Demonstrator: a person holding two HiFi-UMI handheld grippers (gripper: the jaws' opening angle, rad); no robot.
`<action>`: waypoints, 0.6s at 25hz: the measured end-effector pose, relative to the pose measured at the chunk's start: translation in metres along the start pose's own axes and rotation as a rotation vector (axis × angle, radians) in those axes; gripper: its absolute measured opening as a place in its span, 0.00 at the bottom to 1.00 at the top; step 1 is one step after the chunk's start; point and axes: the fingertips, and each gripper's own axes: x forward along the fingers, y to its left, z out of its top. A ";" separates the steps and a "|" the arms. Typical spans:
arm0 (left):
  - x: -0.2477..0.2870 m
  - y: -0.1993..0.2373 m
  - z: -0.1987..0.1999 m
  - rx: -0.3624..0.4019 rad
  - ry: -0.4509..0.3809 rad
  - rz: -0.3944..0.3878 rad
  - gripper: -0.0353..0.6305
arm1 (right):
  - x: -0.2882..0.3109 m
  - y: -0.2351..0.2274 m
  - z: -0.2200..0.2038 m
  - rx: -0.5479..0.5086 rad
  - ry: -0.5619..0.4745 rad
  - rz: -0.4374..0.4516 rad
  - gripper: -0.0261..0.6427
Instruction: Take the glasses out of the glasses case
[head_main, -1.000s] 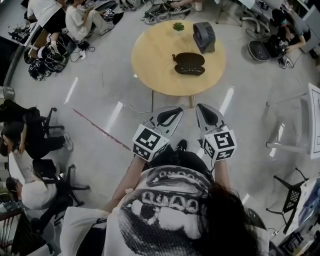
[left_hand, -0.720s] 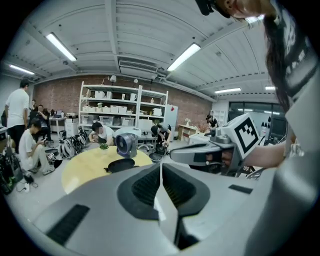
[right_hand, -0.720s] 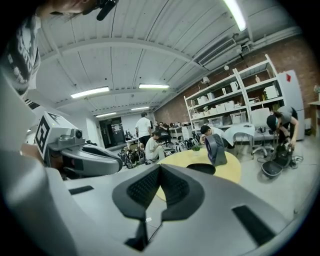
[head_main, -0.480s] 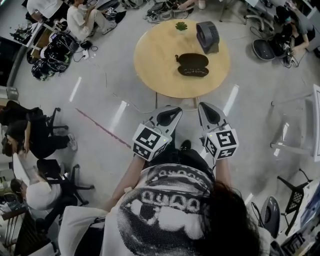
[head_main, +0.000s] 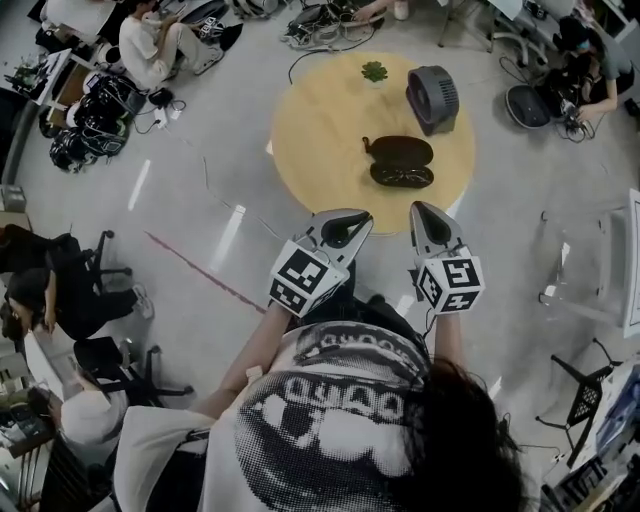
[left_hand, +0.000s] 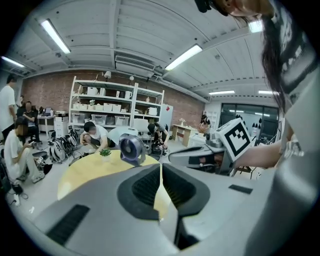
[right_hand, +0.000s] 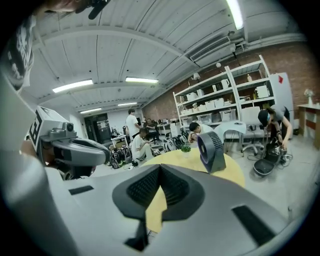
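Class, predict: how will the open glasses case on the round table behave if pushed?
The glasses case lies open like a hard clamshell: probably stiff, unlikely to roll. Small on the smooth table, it would likely slide rather than tip.

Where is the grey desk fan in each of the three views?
Head view: fan at the far right of the round table.
Left gripper view: fan left of centre.
Right gripper view: fan right of centre.
Shared landmark: small potted plant, left of the fan in every view.
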 end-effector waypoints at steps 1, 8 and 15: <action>0.001 0.014 0.003 0.006 0.003 -0.009 0.09 | 0.011 -0.002 0.003 0.006 0.002 -0.013 0.03; 0.017 0.070 0.008 0.010 0.029 -0.114 0.09 | 0.059 -0.019 0.006 0.038 0.062 -0.127 0.03; 0.040 0.100 0.004 0.038 0.068 -0.243 0.09 | 0.087 -0.038 -0.010 0.115 0.122 -0.242 0.03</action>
